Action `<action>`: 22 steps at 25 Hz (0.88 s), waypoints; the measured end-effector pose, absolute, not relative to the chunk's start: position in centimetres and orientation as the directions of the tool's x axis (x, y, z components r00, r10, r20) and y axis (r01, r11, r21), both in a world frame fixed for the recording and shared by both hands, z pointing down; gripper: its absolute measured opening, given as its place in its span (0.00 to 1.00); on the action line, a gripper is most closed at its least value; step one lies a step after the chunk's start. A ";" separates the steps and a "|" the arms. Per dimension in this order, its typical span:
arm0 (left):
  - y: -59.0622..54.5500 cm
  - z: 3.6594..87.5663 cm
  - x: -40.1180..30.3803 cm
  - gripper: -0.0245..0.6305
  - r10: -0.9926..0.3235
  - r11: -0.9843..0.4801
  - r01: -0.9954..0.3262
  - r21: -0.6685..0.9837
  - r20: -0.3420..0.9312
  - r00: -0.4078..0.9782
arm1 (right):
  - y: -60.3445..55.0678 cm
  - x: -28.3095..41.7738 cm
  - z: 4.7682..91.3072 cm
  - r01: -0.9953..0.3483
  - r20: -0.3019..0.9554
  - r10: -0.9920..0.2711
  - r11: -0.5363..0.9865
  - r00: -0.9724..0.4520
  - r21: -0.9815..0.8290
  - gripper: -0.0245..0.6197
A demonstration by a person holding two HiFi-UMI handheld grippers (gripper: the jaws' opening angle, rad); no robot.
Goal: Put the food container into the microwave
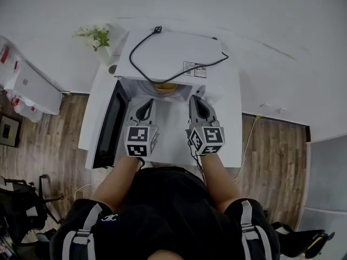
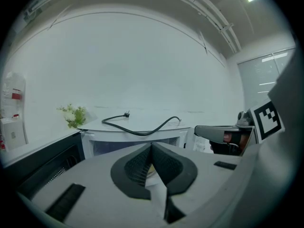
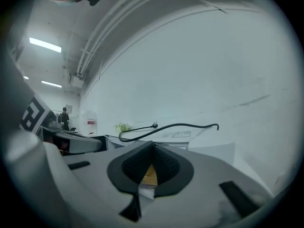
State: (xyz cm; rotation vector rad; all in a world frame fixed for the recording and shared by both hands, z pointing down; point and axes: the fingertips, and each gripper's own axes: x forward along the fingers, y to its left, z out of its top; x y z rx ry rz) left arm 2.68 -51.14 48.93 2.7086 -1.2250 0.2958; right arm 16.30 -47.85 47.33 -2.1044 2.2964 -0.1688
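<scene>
The white microwave point(image 1: 168, 53) stands on a white table point(image 1: 233, 123) with its door point(image 1: 111, 126) swung open to the left. A yellowish food container point(image 1: 165, 86) sits just inside the opening. In front of it my left gripper point(image 1: 145, 104) and right gripper point(image 1: 195, 99) hover side by side, both pointing at the opening. The left gripper point(image 2: 152, 145) is shut with nothing in it, and the right gripper point(image 3: 153, 145) is too. A sliver of the container point(image 3: 149, 175) shows behind the right jaws.
A black power cable point(image 1: 162, 80) lies looped on the microwave's top. A small vase of flowers point(image 1: 95, 36) stands at the table's far left corner. Wooden floor lies on both sides of the table. White boxes point(image 1: 32, 88) sit at the left.
</scene>
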 end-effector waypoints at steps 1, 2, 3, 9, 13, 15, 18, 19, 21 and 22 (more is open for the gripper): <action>-51.1 48.8 3.0 0.06 -0.722 -0.658 -0.751 0.056 0.237 0.650 | -47.4 16.5 47.1 -0.993 0.051 -0.995 0.080 -0.084 -0.082 0.05; -51.0 48.6 3.4 0.06 -0.720 -0.662 -0.747 0.053 0.233 0.654 | -47.0 16.7 47.0 -0.994 0.049 -0.996 0.074 -0.078 -0.078 0.05; -51.0 48.6 3.7 0.06 -0.717 -0.666 -0.744 0.051 0.232 0.657 | -46.8 16.9 47.1 -0.994 0.050 -0.996 0.067 -0.071 -0.083 0.04; -50.7 48.3 5.2 0.06 -0.699 -0.687 -0.726 0.040 0.236 0.675 | -46.0 17.9 47.8 -0.993 0.055 -0.997 0.039 -0.045 -0.114 0.04; -50.5 48.2 5.7 0.06 -0.693 -0.695 -0.718 0.036 0.236 0.682 | -45.9 18.1 47.7 -0.992 0.050 -0.998 0.032 -0.038 -0.124 0.04; -50.5 48.2 5.8 0.06 -0.690 -0.697 -0.716 0.035 0.238 0.683 | -45.9 18.1 47.7 -0.991 0.051 -0.998 0.030 -0.037 -0.131 0.04; -50.5 48.2 5.8 0.06 -0.687 -0.700 -0.713 0.033 0.239 0.686 | -45.9 18.0 47.9 -0.989 0.053 -0.998 0.028 -0.036 -0.142 0.04; -50.5 48.2 5.8 0.06 -0.686 -0.701 -0.712 0.033 0.240 0.686 | -46.0 17.9 48.1 -0.989 0.056 -0.998 0.028 -0.036 -0.146 0.04; -50.5 48.3 5.7 0.06 -0.685 -0.701 -0.712 0.034 0.243 0.687 | -46.0 17.8 48.3 -0.988 0.060 -0.997 0.028 -0.038 -0.153 0.04; -50.5 48.4 5.6 0.06 -0.685 -0.701 -0.712 0.034 0.243 0.686 | -46.1 17.8 48.3 -0.987 0.061 -0.997 0.029 -0.039 -0.155 0.04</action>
